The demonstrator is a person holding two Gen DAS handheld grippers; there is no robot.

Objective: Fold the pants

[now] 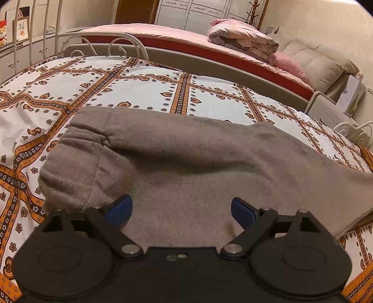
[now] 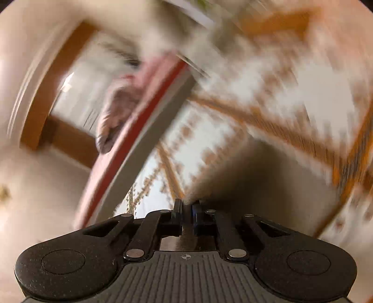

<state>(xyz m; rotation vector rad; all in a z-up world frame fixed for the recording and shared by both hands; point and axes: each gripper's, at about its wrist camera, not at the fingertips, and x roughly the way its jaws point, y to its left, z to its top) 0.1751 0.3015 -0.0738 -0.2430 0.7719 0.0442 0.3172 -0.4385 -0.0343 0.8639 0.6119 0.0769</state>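
Grey fleece pants (image 1: 186, 158) lie across a patterned bedspread (image 1: 139, 84), waistband at the left, legs running off to the right. My left gripper (image 1: 181, 209) is open just above the pants near the waist, blue pads apart, holding nothing. In the right wrist view everything is motion-blurred. My right gripper (image 2: 186, 214) is shut on a fold of the grey pants (image 2: 256, 181), which stretch away up and right from the jaws.
A white metal bed rail (image 1: 102, 44) stands behind the bedspread. A second bed (image 1: 177, 39) with pink sheets, a folded quilt (image 1: 242, 37) and beige cushions (image 1: 319, 63) lies beyond. White wardrobes (image 1: 198, 14) stand at the back.
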